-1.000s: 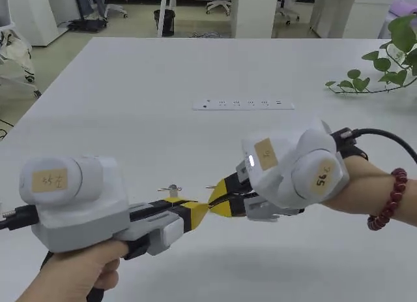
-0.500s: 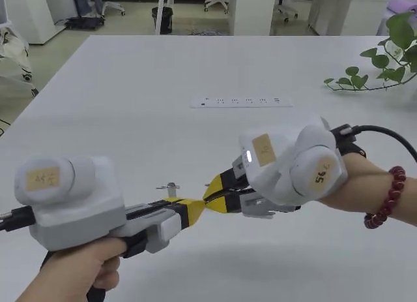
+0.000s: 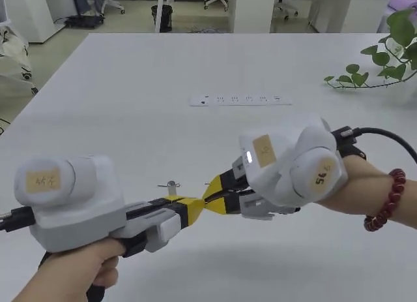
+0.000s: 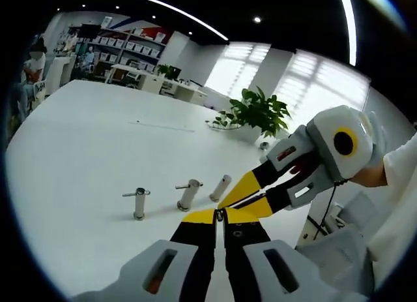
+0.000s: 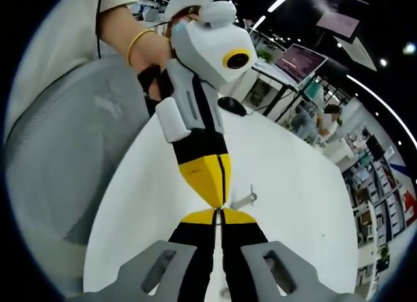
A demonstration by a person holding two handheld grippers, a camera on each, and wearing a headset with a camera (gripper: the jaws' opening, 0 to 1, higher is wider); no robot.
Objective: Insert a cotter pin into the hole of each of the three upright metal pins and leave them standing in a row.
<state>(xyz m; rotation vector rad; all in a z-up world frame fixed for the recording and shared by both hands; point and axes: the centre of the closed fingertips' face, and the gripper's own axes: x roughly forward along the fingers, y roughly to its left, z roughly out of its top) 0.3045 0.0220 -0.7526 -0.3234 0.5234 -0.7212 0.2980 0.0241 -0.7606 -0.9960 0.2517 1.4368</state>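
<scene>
Three short metal pins stand in a row on the white table (image 3: 117,119). In the left gripper view, the left pin (image 4: 139,204) and the middle pin (image 4: 187,195) each carry a cotter pin crosswise. The right pin (image 4: 221,187) leans, and I see no cotter pin on it. One pin with a cotter pin (image 3: 172,185) shows just beyond the grippers. My left gripper (image 3: 201,205) (image 4: 220,214) and right gripper (image 3: 212,199) (image 5: 220,214) are both shut, and their yellow tips touch above the table. Nothing can be made out between the tips.
A white power strip (image 3: 240,100) lies across the middle of the table. A leafy plant (image 3: 384,54) trails in at the far right. Chairs and a bin stand on the floor past the table's far edge.
Both grippers have stayed tip to tip and shut. The whole picture has shifted slightly with the head.
</scene>
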